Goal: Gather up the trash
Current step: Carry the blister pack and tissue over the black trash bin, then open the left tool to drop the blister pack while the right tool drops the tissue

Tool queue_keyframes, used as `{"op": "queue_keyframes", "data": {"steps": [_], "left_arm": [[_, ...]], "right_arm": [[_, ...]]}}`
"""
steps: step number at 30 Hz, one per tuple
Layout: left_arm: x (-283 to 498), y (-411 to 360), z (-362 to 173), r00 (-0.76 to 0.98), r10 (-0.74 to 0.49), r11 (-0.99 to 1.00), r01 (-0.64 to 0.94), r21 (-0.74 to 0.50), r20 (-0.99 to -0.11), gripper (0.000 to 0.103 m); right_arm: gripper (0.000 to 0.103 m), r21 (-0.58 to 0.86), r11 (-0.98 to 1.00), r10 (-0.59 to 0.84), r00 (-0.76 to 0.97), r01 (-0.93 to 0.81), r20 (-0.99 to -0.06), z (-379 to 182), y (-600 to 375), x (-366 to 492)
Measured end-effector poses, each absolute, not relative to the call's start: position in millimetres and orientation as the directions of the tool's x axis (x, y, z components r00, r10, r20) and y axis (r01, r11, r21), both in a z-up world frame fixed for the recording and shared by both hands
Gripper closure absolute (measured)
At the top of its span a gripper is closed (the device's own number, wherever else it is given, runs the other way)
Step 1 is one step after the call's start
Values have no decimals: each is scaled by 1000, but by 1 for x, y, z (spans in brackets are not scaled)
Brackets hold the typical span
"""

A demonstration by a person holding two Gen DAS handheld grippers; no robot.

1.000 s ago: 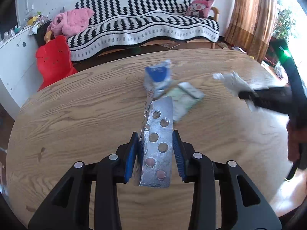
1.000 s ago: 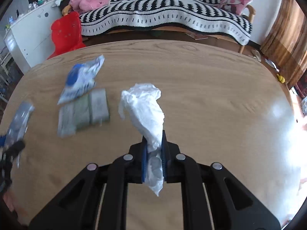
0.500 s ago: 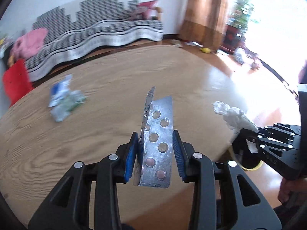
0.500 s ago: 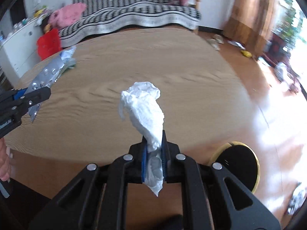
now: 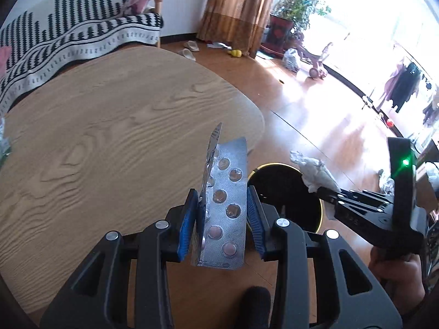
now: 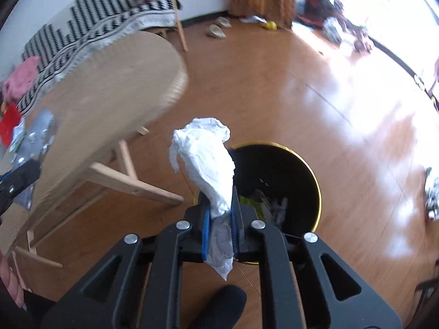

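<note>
My left gripper [image 5: 221, 208] is shut on silver pill blister packs [image 5: 226, 205], which stick up over the edge of the round wooden table [image 5: 96, 137]. My right gripper [image 6: 221, 205] is shut on a crumpled white tissue [image 6: 205, 161] and hangs above the near rim of a black, yellow-rimmed trash bin [image 6: 285, 170] on the floor. Some trash lies inside the bin. In the left wrist view the bin [image 5: 285, 192] shows just past the blister packs, and the right gripper [image 5: 323, 190] with the tissue [image 5: 315, 172] is over its right side.
The table's wooden legs [image 6: 131, 181] stand left of the bin. A striped sofa [image 5: 68, 35] sits behind the table. Slippers [image 6: 216, 28] and small items lie on the wooden floor near the curtain [image 5: 236, 13]. More wrappers [image 6: 27, 137] lie on the table's left.
Both grippers have swung right, off the table's middle toward the floor bin, each still holding its item. The bin has come into view under the right gripper.
</note>
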State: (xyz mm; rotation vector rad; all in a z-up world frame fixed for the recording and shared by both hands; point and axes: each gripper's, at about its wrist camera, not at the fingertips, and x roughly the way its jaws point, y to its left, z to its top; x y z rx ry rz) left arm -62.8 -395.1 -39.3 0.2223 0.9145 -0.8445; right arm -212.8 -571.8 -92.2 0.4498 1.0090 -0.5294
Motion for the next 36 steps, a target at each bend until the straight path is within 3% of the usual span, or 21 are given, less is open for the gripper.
{"op": "queue_keyframes", "data": {"steps": [13, 25, 26, 28, 29, 36], "left_arm": [[-83, -434, -64, 299, -554, 575, 812, -97, -777, 67], [-76, -450, -75, 264, -553, 552, 826, -110, -790, 67], [-76, -450, -76, 262, -552, 551, 827, -111, -791, 67], [-77, -453, -78, 258, -551, 550, 828, -112, -794, 67], [-78, -454, -80, 255, -550, 549, 828, -114, -795, 67], [-76, -465, -93, 205, -547, 541, 827, -155, -812, 67]], "right_arm": [[90, 152, 677, -89, 286, 720, -954, -162, -633, -213], [90, 178, 655, -86, 306, 735, -948, -161, -636, -209], [84, 184, 650, -84, 311, 737, -947, -160, -638, -210], [56, 209, 638, -79, 333, 741, -940, -155, -641, -212], [35, 213, 635, -85, 342, 743, -936, -153, -641, -214], [34, 214, 614, -128, 363, 760, -923, -136, -644, -221]]}}
